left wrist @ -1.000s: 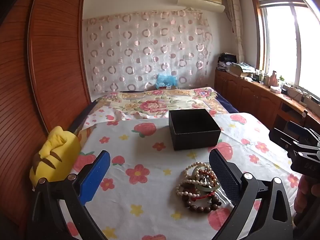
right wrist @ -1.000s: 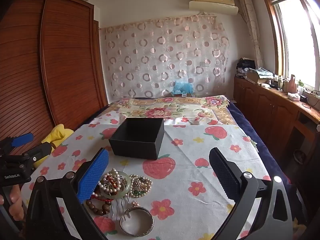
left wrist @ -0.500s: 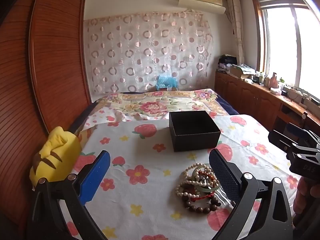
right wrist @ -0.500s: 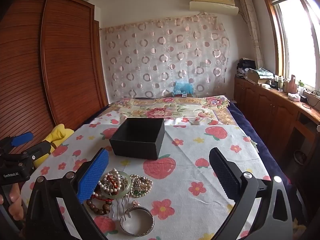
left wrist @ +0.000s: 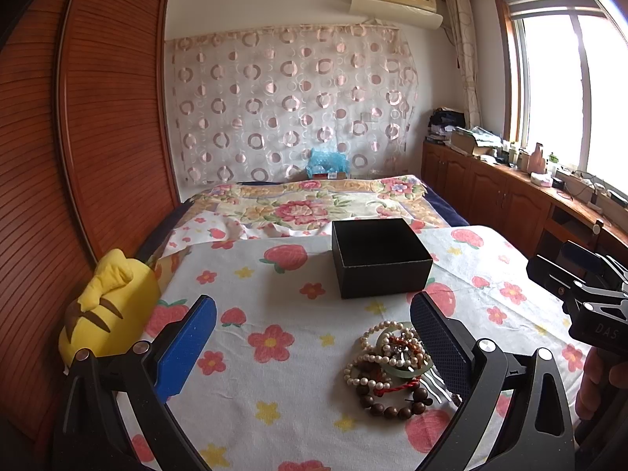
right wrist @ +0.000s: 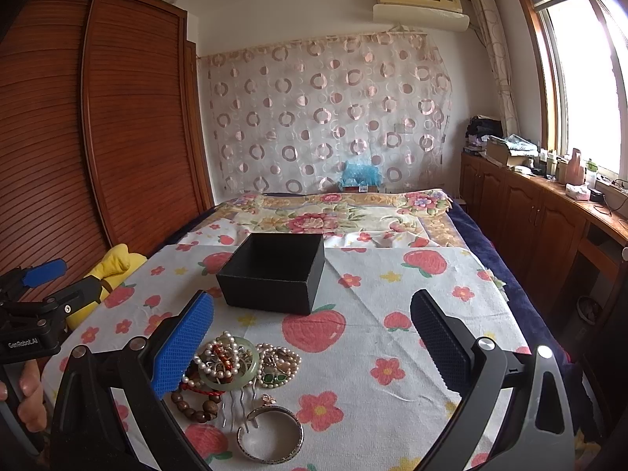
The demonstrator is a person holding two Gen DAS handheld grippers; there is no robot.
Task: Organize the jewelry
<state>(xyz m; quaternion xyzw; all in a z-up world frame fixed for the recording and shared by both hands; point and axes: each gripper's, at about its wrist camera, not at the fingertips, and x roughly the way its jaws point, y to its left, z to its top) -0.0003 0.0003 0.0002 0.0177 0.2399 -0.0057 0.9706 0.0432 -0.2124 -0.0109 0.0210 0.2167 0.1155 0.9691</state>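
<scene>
A heap of jewelry (left wrist: 392, 365) lies on the flowered cloth: pearl strands, a pale green bangle, a dark wooden bead bracelet and red cord. In the right wrist view the heap (right wrist: 231, 365) sits by my left finger, with a silver bangle (right wrist: 271, 435) in front. An open black box (left wrist: 378, 255) stands behind it and also shows in the right wrist view (right wrist: 274, 274). My left gripper (left wrist: 312, 347) is open and empty, the heap near its right finger. My right gripper (right wrist: 312, 347) is open and empty above the cloth.
A yellow plush toy (left wrist: 106, 310) lies at the cloth's left edge by the wooden wardrobe (left wrist: 78, 137). A bed with a flowered blanket (left wrist: 310, 204) lies behind. Wooden cabinets (left wrist: 510, 192) line the right wall under the window.
The left wrist view has tilted up slightly. The jewelry, box and both open grippers otherwise keep their places.
</scene>
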